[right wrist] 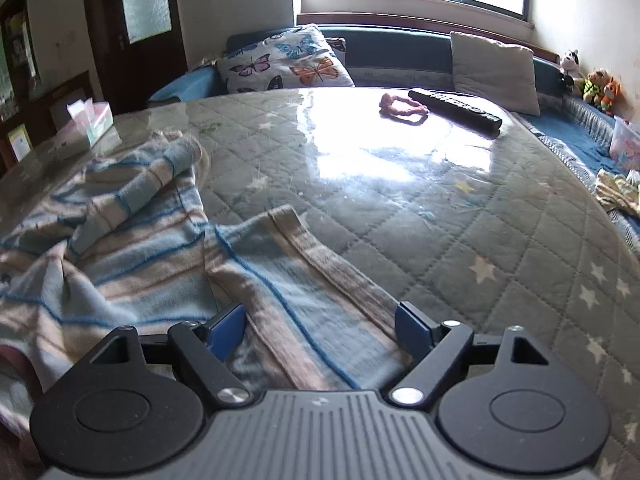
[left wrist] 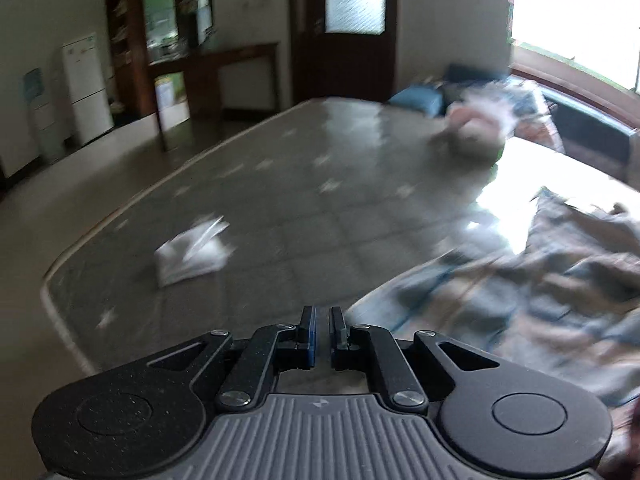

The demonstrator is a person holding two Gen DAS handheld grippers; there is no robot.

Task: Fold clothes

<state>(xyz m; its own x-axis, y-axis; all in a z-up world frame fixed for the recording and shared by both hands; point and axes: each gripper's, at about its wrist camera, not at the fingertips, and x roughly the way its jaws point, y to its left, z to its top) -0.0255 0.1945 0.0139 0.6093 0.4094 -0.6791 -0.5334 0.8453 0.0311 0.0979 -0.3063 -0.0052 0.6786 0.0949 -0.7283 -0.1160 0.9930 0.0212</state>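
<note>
The striped garment (right wrist: 132,248) lies rumpled on the quilted, plastic-covered mattress (right wrist: 460,220), not folded: one sleeve-like part is bunched up ahead and to the left of the right hand-held gripper (right wrist: 320,330), and a long flat strip with a ribbed beige border runs from between this gripper's fingers forward and slightly left. That strip's long axis lies nearly along the gripper's own pointing direction, so its edge passes straight through the gap. The right hand-held gripper's fingers stand wide apart, one on each side of the strip, with nothing clamped. It is plainly the nearer of the two to the cloth.

The left hand-held gripper (left wrist: 322,336) has its fingers drawn almost together with a narrow slit between them, and nothing is held there. Its view is blurred. From it the garment (left wrist: 520,280) lies ahead and to the right, its near edge just right of the fingertips; straight ahead is bare mattress.

Judging from this, a grasp of the strip's border falls most naturally to the right side. Ahead and right of the right gripper there is broad open mattress for laying cloth flat. A remote control (right wrist: 456,110) and a pink hair tie (right wrist: 400,108) lie well ahead near the far edge, a tissue box (right wrist: 94,120) far ahead-left, and a white paper (left wrist: 192,250) ahead-left of the left gripper.
</note>
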